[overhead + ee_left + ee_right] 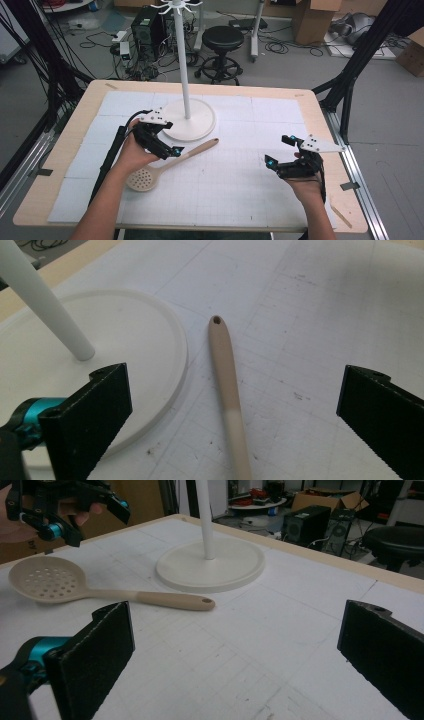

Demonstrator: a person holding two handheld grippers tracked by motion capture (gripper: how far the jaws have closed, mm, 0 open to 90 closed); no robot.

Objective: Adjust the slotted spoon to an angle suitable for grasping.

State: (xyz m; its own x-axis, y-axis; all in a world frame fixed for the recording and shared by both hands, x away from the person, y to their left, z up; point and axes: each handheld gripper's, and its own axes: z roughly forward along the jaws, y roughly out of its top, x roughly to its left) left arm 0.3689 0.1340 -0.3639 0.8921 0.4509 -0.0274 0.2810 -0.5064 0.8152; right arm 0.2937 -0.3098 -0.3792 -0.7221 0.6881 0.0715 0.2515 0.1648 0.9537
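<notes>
A slotted spoon (pixel 167 166) lies flat on the white mat of the counter (pixel 240 200), its perforated bowl toward the person and its handle running up toward the round base of a white stand (pixel 192 120). The handle's tip, with its small hanging hole, ends just beside the rim of that base without touching it.

The left tongs (pixel 167 150) hover over the middle of the handle. In the left gripper view the jaws stand wide apart with the handle lying between them, and they hold nothing. The right tongs (pixel 280 156) sit well apart from the spoon on the right side of the counter, likewise spread wide and empty.

The likely next step is a pinch on the handle, and that is where trouble could start. The handle is slim, rounded and smooth, and it lies at a slant to the jaws; if they close off-centre it may roll or skid sideways instead of being caught. A push along its length could slide the tip against the stand's base. A grip far from the heavier bowl might let the spoon droop or twist once lifted.
</notes>
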